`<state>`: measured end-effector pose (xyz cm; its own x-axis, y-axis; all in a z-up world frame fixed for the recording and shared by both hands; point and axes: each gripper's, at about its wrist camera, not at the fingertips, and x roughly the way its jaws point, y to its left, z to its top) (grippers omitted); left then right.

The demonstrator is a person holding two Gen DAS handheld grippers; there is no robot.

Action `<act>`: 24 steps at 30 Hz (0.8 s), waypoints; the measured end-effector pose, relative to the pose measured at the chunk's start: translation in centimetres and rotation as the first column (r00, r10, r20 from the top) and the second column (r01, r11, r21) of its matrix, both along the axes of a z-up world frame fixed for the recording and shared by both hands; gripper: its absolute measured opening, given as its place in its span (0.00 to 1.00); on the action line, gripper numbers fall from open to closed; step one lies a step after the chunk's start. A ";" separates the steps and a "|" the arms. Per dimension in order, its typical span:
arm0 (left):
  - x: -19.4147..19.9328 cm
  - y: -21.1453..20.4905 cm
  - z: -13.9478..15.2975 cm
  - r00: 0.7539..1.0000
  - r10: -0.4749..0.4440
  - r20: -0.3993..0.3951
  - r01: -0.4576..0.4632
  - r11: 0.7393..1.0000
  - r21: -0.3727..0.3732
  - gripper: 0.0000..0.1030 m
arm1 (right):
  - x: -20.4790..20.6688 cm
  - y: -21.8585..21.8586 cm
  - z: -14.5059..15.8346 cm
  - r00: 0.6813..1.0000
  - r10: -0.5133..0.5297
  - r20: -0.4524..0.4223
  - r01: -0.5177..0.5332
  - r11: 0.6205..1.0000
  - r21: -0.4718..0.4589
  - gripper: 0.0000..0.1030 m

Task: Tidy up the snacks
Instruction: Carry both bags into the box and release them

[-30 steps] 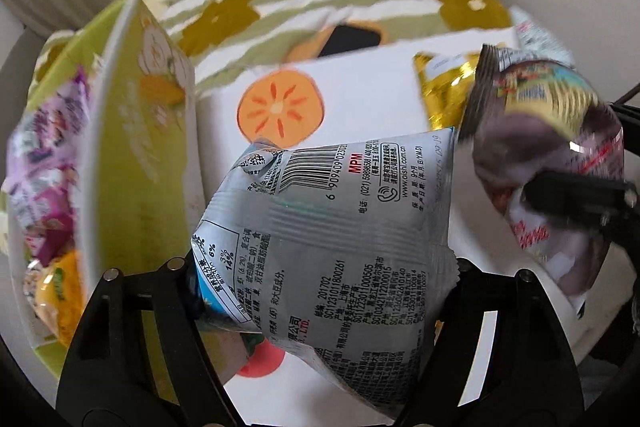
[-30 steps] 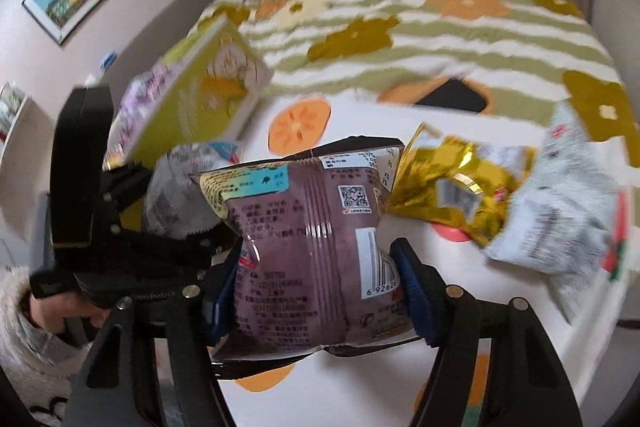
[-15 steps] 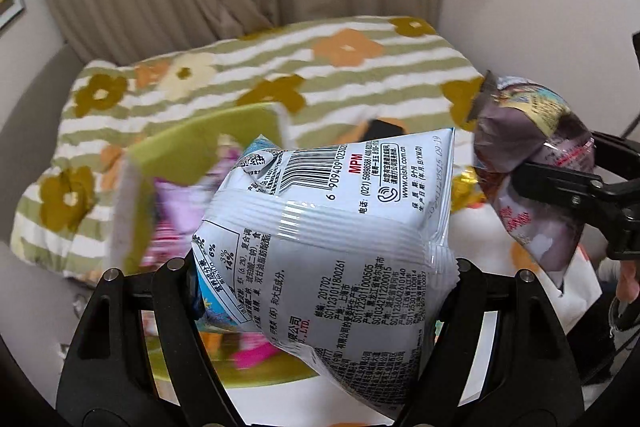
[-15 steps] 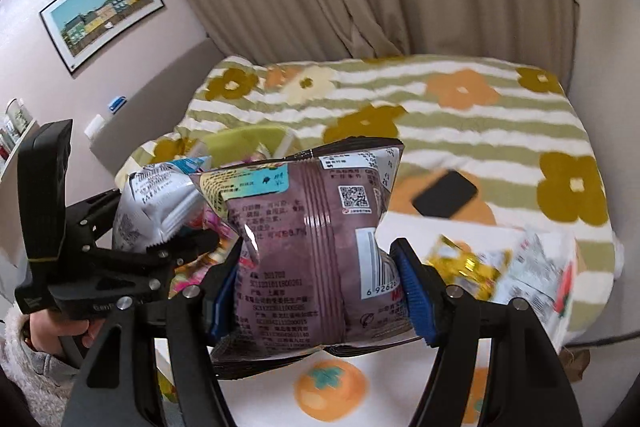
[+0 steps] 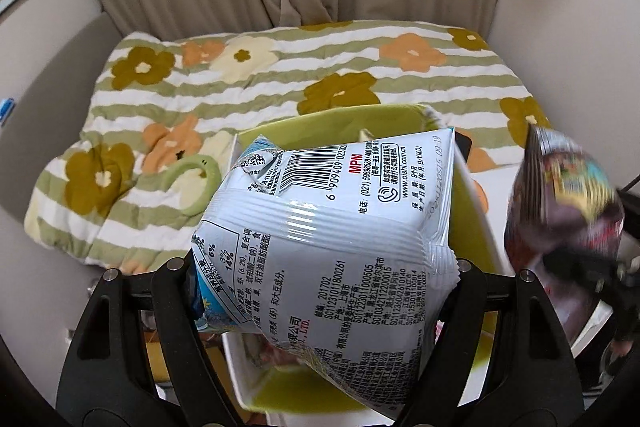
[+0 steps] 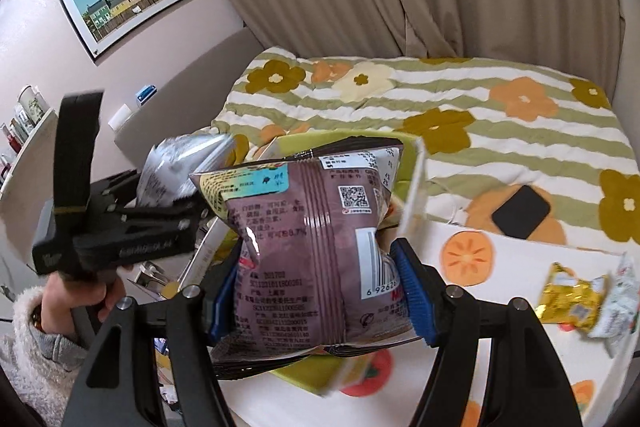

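**Two snack packets carried over the green box**

A white puffed snack packet [image 5: 332, 247] is held by its lower half in the left claw [image 5: 324, 291], its barcode end tipped away from the camera. A purple snack packet [image 6: 316, 251] is pinched at its waist between the blue pads of the right claw [image 6: 316, 291], so the film is drawn in there. Both packets are carried in the air above an open green box [image 5: 468, 211] with white rims, which stands on a white surface [image 6: 520, 359] printed with orange fruit.

The step in hand is judged to be dropping both packets into the box. It is done well if each packet is brought fully inside the rim before it is let go, and lowered close to the contents so that nothing bounces out. The two claws should be kept apart, since they are crowded over one opening. The air-filled packets should not be squeezed harder, or they may burst.

On the surface to the right, a gold packet [image 6: 568, 299] and a white packet [image 6: 618, 303] are left lying. Behind lies a bed with a flowered striped quilt [image 6: 460, 99].
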<state>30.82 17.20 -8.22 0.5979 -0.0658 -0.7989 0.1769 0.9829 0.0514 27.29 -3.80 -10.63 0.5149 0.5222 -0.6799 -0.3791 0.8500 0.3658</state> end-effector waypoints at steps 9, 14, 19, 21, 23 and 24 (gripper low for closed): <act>5.8 1.0 -3.1 0.997 -0.052 -0.060 0.049 0.998 -0.037 0.95 | 1.0 1.5 -1.7 0.994 -0.081 -0.069 0.082 0.997 0.001 0.63; 6.2 1.6 -4.3 0.994 -0.057 -0.089 0.051 0.996 -0.070 0.99 | 0.9 1.2 -1.8 0.992 -0.099 -0.078 0.098 0.995 -0.019 0.63; 4.3 2.6 -4.2 0.995 -0.028 -0.096 0.018 0.995 -0.098 0.99 | 0.5 0.9 -2.1 0.993 -0.073 -0.088 0.072 0.997 -0.021 0.63; 3.4 2.8 -3.9 0.996 -0.011 -0.094 0.002 0.995 -0.101 0.99 | 0.3 1.1 -2.1 0.994 -0.060 -0.088 0.058 0.998 -0.024 0.63; 2.7 3.2 -3.7 0.996 0.008 -0.089 -0.017 0.995 -0.101 0.99 | 0.3 1.4 -2.1 0.995 -0.047 -0.090 0.045 0.999 -0.023 0.63; 2.4 3.5 -3.5 0.996 0.018 -0.087 -0.027 0.994 -0.103 0.99 | 0.3 1.5 -2.2 0.995 -0.041 -0.090 0.039 0.999 -0.024 0.63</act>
<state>33.20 20.70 -11.76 0.5299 -0.1380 -0.8367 0.1538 0.9859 -0.0652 27.60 -2.27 -12.83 0.4705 0.4865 -0.7362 -0.3111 0.8721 0.3776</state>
